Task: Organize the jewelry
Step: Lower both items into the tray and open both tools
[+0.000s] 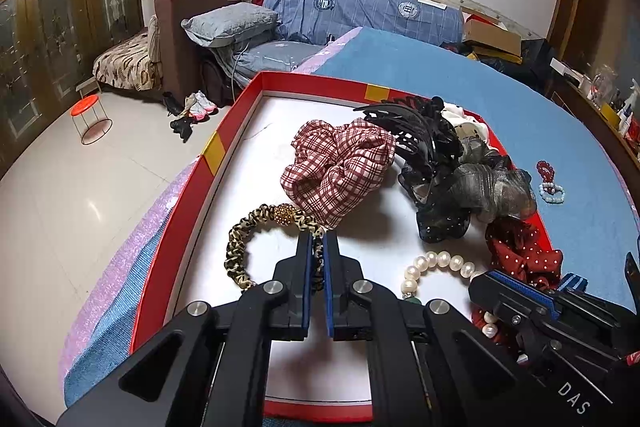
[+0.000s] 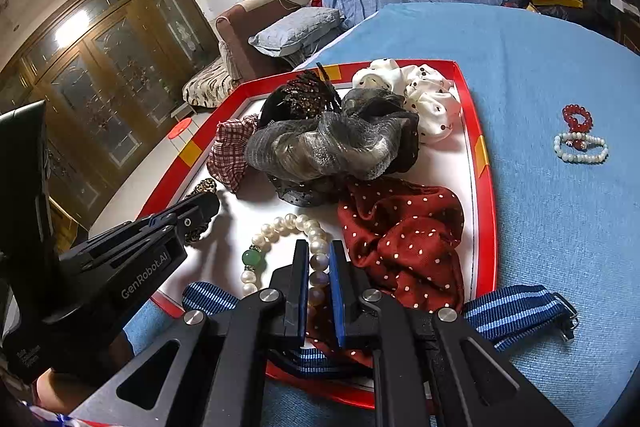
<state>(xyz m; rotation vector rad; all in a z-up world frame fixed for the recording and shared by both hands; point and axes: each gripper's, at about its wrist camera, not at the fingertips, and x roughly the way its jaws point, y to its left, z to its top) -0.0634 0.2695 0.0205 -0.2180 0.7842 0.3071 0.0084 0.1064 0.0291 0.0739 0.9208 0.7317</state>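
Note:
A red-rimmed white tray (image 1: 240, 115) on a blue cloth holds hair things and jewelry. My left gripper (image 1: 318, 235) is shut on a leopard-print scrunchie (image 1: 240, 251) with a gold bead ball. My right gripper (image 2: 319, 247) is shut on a pearl bracelet (image 2: 288, 227) with a green bead; the bracelet also shows in the left wrist view (image 1: 436, 263). A plaid scrunchie (image 1: 340, 167), a black claw clip (image 1: 416, 131), a grey mesh scrunchie (image 2: 332, 143), a red dotted scrunchie (image 2: 404, 227) and a white dotted scrunchie (image 2: 424, 95) lie in the tray.
A red bead bracelet (image 2: 578, 119) and a pale bead bracelet (image 2: 580, 147) lie on the blue cloth (image 2: 540, 47) right of the tray. A blue striped strap (image 2: 512, 307) lies at the tray's near edge. Beyond the table are a sofa, cabinets and a red stool (image 1: 86, 107).

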